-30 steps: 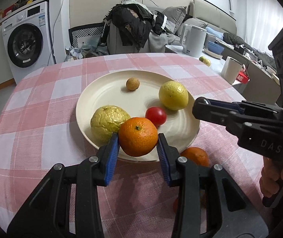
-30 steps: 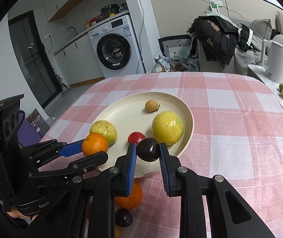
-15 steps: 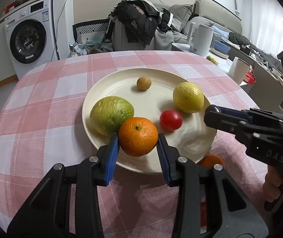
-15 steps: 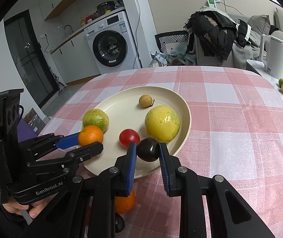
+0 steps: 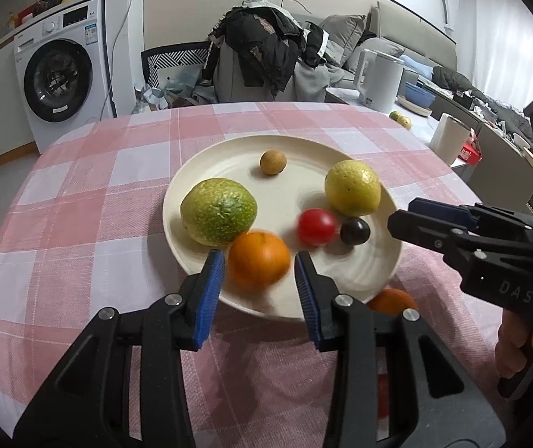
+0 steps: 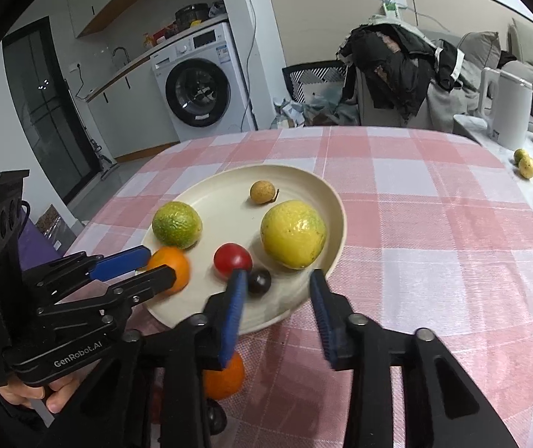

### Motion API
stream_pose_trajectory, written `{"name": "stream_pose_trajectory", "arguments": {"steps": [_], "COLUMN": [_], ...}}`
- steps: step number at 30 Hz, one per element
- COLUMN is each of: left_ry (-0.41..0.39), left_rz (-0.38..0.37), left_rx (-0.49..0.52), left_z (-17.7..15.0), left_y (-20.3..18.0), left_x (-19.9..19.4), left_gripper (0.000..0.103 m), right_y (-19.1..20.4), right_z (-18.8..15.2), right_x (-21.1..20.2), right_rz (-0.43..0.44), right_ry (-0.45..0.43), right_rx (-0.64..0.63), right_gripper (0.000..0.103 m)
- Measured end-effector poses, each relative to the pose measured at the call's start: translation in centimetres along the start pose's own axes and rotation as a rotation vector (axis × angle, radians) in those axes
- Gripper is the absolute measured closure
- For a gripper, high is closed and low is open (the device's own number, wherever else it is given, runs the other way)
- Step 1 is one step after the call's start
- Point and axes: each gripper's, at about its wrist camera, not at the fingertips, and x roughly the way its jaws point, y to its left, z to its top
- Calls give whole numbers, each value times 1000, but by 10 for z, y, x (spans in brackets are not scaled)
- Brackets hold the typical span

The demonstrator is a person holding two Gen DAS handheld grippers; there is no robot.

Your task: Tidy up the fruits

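A cream plate [image 5: 236, 164] [image 6: 303, 183] holds a green citrus [image 5: 218, 211], a yellow lemon [image 5: 353, 187], a red tomato [image 5: 316, 226], a small brown fruit [image 5: 273, 162] and a dark round fruit [image 5: 355, 230] [image 6: 259, 280]. My left gripper [image 5: 259, 285] [image 6: 159, 266] is opening at the plate's near rim. An orange [image 5: 259, 259] [image 6: 171, 268] sits blurred between its pads with thin gaps on both sides. My right gripper [image 6: 277, 291] [image 5: 402, 216] is opening too, nothing between its fingers; the dark fruit lies just beyond its left fingertip.
Another orange [image 5: 391, 300] [image 6: 225, 375] and a dark fruit [image 6: 216, 416] lie on the checked cloth below the plate. A white kettle [image 5: 380, 78], a paper roll [image 5: 449, 138] and two small fruits [image 6: 525, 164] stand on a side counter at right. A clothes-draped chair [image 6: 389, 74] stands behind the table.
The right jaws have parted and the dark fruit they held now lies on the plate. The left pads have eased off the orange. The green citrus has turned over.
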Motion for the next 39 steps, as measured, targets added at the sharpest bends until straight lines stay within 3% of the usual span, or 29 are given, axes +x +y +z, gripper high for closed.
{"name": "stream_pose_trajectory", "arguments": {"steps": [1,4,6,8,11,15,23,39], "left_ry": [-10,-40,-72,-93,-115,-123,-117,-57], "left_rz": [-4,1,10,21,33,42,31,58], "left_rx": [1,5,7,10,14,17,7,-21], "left_z": [-1,-5,-9,-13,-19,-29,-44,-51], "left_y": [-2,-5,-8,-11,-15,-20,-21,-15], "left_x": [-5,-22,-37,-52,-69,-88,-108,-85], "left_gripper": [64,43,29,20,18,1,1,1], "right_y": [-1,-7,-9,-10,-10,-10,1,9], "right_z": [-1,-4,-7,-11,-19,-29,-38,-52], "right_x": [-4,-14,-20,-27,-38,-46,-48,-25], "right_rz": [-5,-14,-5,5,15,25,-15,-72], "right_ry": [-8,-12,-5,-2,10,35,62,156], "right_rx": [7,37,42,44,35,31,-36,-114], "right_gripper": [57,46,26,13,1,0,0,0]}}
